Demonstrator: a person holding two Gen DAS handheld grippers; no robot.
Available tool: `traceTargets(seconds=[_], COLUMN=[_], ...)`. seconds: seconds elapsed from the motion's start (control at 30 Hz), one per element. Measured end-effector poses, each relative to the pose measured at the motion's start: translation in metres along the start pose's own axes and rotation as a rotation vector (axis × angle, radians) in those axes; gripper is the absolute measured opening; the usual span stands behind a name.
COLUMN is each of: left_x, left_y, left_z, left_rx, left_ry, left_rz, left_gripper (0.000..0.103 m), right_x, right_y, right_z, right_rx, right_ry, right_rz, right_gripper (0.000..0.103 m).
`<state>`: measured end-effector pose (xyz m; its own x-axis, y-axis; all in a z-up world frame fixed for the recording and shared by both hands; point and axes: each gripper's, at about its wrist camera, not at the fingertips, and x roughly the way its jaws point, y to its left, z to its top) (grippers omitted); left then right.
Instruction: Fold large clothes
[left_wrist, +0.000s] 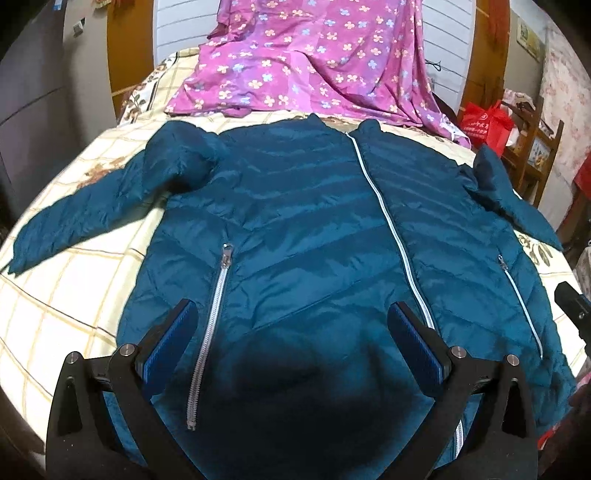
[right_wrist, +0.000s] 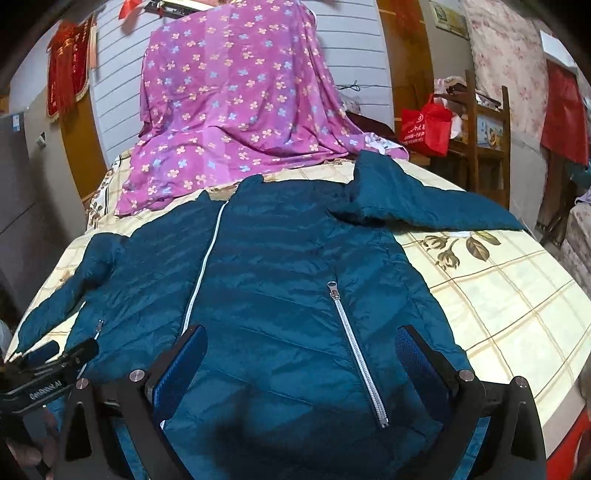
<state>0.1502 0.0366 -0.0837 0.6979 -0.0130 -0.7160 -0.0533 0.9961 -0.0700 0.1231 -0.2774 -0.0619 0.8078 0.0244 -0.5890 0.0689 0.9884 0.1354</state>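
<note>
Surroundings were noted first. A purple floral sheet (left_wrist: 295, 62) was draped over something at the head of the bed, toward 12 o'clock, its lower edge lying on the cream checked bedspread (left_wrist: 55, 295) just beyond the jacket's collar. A red bag (right_wrist: 424, 125) hung on a wooden rack (right_wrist: 487, 140) beside the bed at about 2 o'clock in the right wrist view. A red banner (right_wrist: 68, 85) hung on the wall at 10 o'clock. A grey cabinet (left_wrist: 33, 92) stood off the bed at 9 to 10 o'clock in the left wrist view. Nothing lay on top of the jacket body.

The teal puffer jacket (left_wrist: 314, 221) lay front-up and zipped on the bedspread, filling the middle of the bed. Its long axis ran from 6 to 12 o'clock, hem toward the cameras and collar at 12. The centre zipper (left_wrist: 391, 221) followed that axis. The left sleeve (left_wrist: 92, 206) stretched out toward 8 to 9 o'clock in the left wrist view; the right sleeve (right_wrist: 424, 206) extended toward 2 to 3 o'clock in the right wrist view. A zipped pocket (right_wrist: 354, 347) ran slantwise on each front panel.

The left gripper (left_wrist: 295, 332) hovered over the hem with its jaws spread wide, holding nothing. The right gripper (right_wrist: 301, 354) was likewise over the hem, jaws spread wide and holding nothing.
</note>
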Motion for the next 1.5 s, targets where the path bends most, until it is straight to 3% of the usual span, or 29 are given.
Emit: traceTargets(seconds=[0.97,1.5], left_x=[0.002,0.005], left_y=[-0.005,-0.01], left_z=[-0.001,-0.001], left_rx=[0.025,0.04], left_ry=[-0.013,-0.002], left_rz=[0.016,0.021], left_gripper=[0.103,0.103], right_x=[0.002,0.01], right_y=[0.012,0.015], right_z=[-0.001,-0.003], right_rx=[-0.061,-0.073], right_ry=[-0.014,0.02], right_rz=[0.022,-0.002], right_gripper=[0.101,0.101])
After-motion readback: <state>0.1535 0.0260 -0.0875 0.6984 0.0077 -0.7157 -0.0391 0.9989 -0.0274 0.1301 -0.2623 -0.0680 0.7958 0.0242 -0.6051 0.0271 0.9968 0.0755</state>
